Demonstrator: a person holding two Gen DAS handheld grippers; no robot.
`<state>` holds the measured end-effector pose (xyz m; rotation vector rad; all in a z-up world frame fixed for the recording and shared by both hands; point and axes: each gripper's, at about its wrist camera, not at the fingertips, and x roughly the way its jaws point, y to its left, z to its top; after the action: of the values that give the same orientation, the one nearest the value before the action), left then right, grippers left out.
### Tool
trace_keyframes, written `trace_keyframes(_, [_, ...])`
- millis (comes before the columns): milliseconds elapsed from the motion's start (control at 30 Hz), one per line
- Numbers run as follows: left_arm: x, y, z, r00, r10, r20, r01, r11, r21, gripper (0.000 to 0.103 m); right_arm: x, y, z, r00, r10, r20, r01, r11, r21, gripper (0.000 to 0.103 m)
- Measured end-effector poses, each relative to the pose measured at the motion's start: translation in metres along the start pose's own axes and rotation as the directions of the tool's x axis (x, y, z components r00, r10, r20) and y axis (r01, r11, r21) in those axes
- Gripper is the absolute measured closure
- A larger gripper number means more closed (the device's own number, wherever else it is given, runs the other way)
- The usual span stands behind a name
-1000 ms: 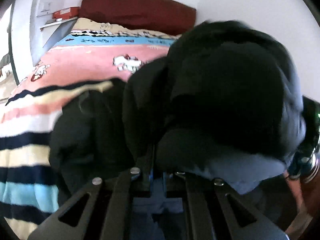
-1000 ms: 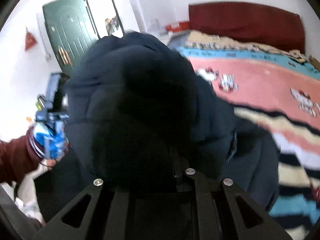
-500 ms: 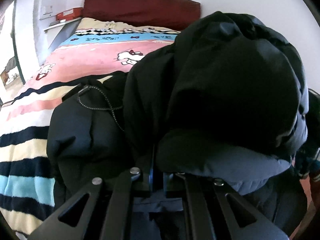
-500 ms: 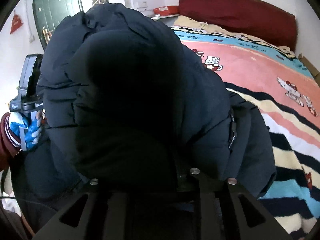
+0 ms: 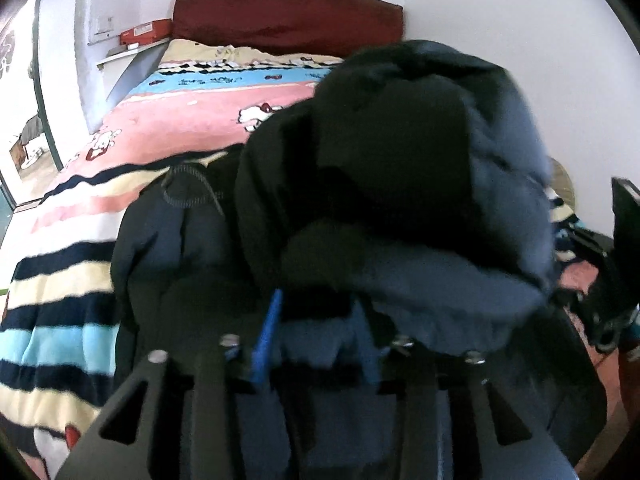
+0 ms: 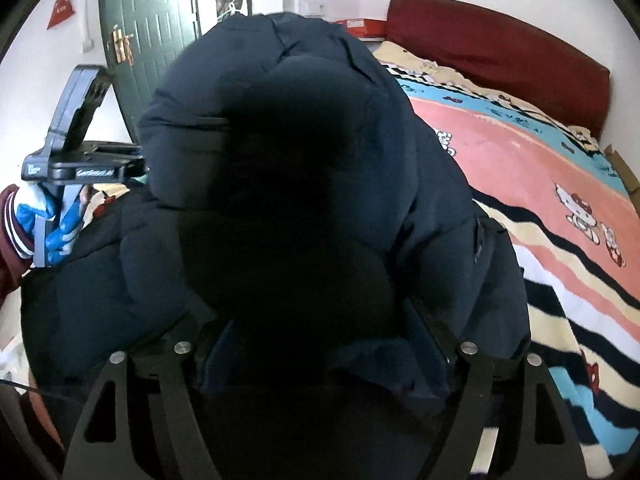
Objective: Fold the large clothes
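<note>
A dark navy puffer jacket [image 5: 400, 184] lies bunched on the bed and fills both views, also in the right wrist view [image 6: 288, 184]. My left gripper [image 5: 316, 320] has its jaws parted, with jacket fabric lying between the fingers. My right gripper [image 6: 320, 328] has its jaws spread wide, with the jacket bulging between them. The left gripper's body shows at the left of the right wrist view [image 6: 76, 160]. The right gripper's body shows at the right edge of the left wrist view [image 5: 616, 260]. A drawcord [image 5: 188, 188] lies on the jacket's left part.
The bed has a striped pink, blue and cream cartoon blanket [image 5: 160, 128], also seen in the right wrist view [image 6: 560, 200]. A dark red headboard [image 5: 288, 16] stands at the far end. A green door [image 6: 152, 32] is at the left. White walls surround the bed.
Both grippers were shut on the jacket and have opened their jaws. The jacket has sunk a little lower onto the bed.
</note>
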<state>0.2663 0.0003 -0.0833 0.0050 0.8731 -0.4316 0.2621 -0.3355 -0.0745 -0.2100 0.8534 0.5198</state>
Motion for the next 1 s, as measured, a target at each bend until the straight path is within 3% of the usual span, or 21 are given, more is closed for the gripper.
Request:
trace_keyframes(167, [-0.029,-0.001,-0.005,1.0,-0.008,-0.006,0.008,1.0,0.012,0.065,-0.024,0.001,-0.002,0.999,0.034,0.004,-0.034,0.999,0.013,0.025])
trace_keyframes(400, [-0.045,0.005,0.078,0.993,-0.06,0.102,0.064,0.997,-0.032,0.062,-0.052,0.001,0.045,0.998,0.005,0.064,-0.004,1.0,-0.023,0.025])
trace_keyframes(567, [-0.008,0.003,0.161,0.986,-0.083,0.143,0.091,0.995,-0.048,0.06,-0.038,-0.026,0.119,0.988,-0.066,0.137,0.06,0.997,0.046,0.025])
trace_keyframes(733, [0.044,0.002,0.219,0.985,-0.091,0.148,0.104,0.991,-0.083,0.06,-0.001,-0.067,0.179,0.979,-0.116,0.17,0.084,0.979,0.184,0.025])
trace_keyframes(867, [0.1,0.009,0.239,0.992,-0.092,0.084,0.101,0.988,-0.116,0.06,0.041,-0.098,0.199,0.981,-0.149,0.123,0.111,0.955,0.274,0.025])
trace_keyframes(1000, [0.139,0.013,0.22,0.992,-0.126,0.003,0.125,0.982,-0.142,0.06,0.086,-0.115,0.196,0.988,-0.155,0.015,0.144,0.942,0.305,0.025])
